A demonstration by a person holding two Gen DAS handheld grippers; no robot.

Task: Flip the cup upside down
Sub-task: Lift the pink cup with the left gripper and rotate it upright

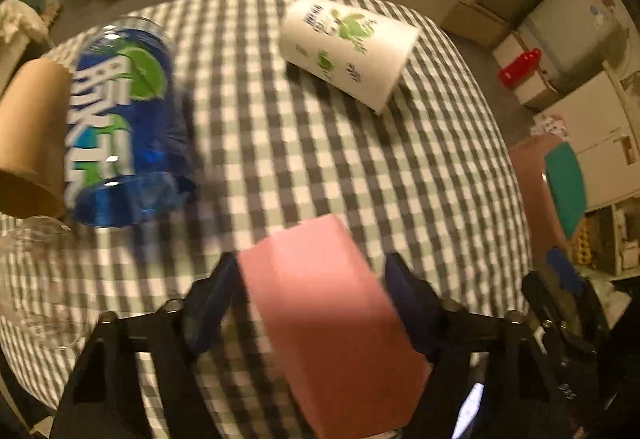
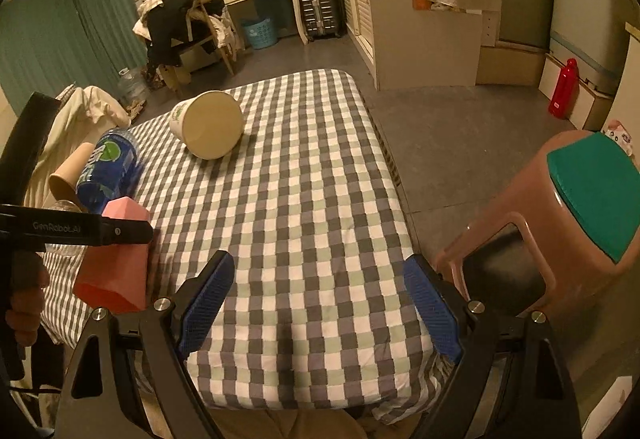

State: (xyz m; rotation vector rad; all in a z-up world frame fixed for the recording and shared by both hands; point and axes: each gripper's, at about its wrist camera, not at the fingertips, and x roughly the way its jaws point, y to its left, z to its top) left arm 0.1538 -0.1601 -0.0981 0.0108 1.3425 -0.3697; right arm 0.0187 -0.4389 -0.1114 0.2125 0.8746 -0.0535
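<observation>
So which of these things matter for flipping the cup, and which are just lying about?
In the job:
pink cup
left tongs, gripping it

Lying about:
white cup, on its side
blue bottle
brown cup
right tongs, open, idle

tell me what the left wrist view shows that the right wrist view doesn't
Only the left wrist view shows the green print on the white cup's side and the left gripper's pads clamped on the pink cup.

Only the right wrist view shows the white cup's open mouth, the right gripper open over the checked tablecloth, and a desk and suitcase behind.

Both show the pink cup, white cup, blue cup, brown paper cup, tablecloth and red bottle.
</observation>
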